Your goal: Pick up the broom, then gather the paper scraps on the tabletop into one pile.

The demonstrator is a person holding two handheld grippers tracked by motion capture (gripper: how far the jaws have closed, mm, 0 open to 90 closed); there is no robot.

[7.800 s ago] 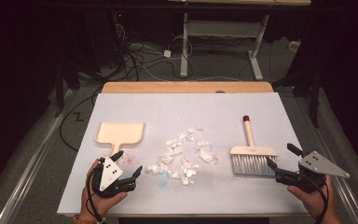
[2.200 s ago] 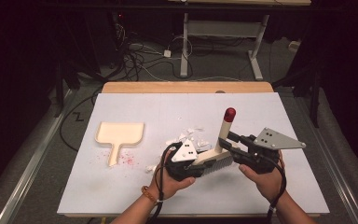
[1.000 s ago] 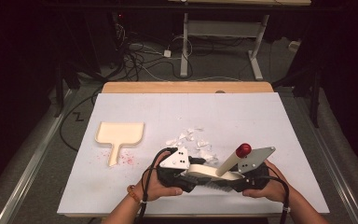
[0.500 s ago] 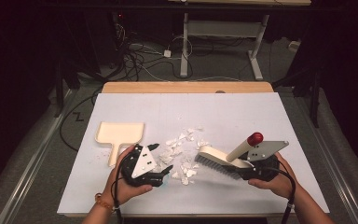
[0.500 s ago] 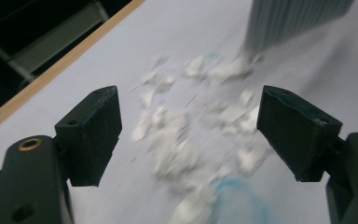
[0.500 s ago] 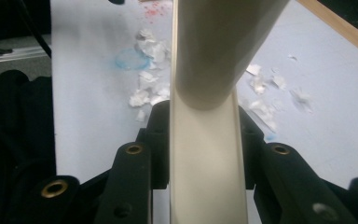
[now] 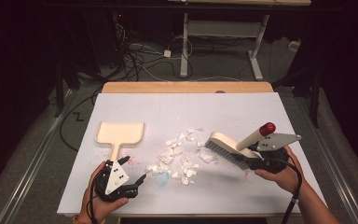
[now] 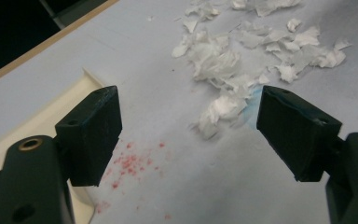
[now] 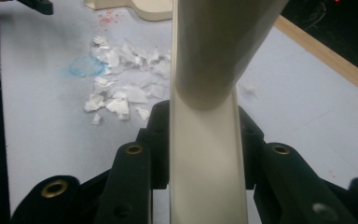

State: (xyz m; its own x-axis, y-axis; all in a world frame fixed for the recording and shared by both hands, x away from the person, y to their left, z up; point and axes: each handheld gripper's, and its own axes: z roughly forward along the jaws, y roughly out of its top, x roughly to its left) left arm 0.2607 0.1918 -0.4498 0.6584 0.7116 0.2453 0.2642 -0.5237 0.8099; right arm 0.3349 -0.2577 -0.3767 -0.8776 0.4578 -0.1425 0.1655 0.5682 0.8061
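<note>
A cream brush [image 7: 227, 145] with grey bristles and a red-tipped handle [image 7: 266, 129] is tilted just above the white table, right of a pile of torn white paper scraps [image 7: 181, 157]. My right gripper [image 7: 251, 161] is shut on its cream back; in the right gripper view the brush [image 9: 205, 154] sits clamped between both jaws of the right gripper [image 9: 205, 128]. A cream dustpan [image 7: 120, 133] lies flat at left, handle toward the person. My left gripper [image 7: 135, 169] is open just below that handle, with nothing between its jaws. In the left gripper view the open left gripper [image 8: 189, 126] faces the scraps [image 8: 242, 60] and the dustpan's edge [image 8: 42, 116].
The white table cover [image 7: 191, 107] ends at a wooden strip [image 7: 186, 87] at the far edge. Red specks [image 8: 129, 162] stain the cover near the dustpan handle, and a blue smudge [image 7: 163, 179] marks it by the scraps. Cables and desk legs lie beyond.
A second ago both hands were on the brush near the front edge. The left gripper has let go and moved left toward the dustpan handle; the right gripper has carried the brush right.
</note>
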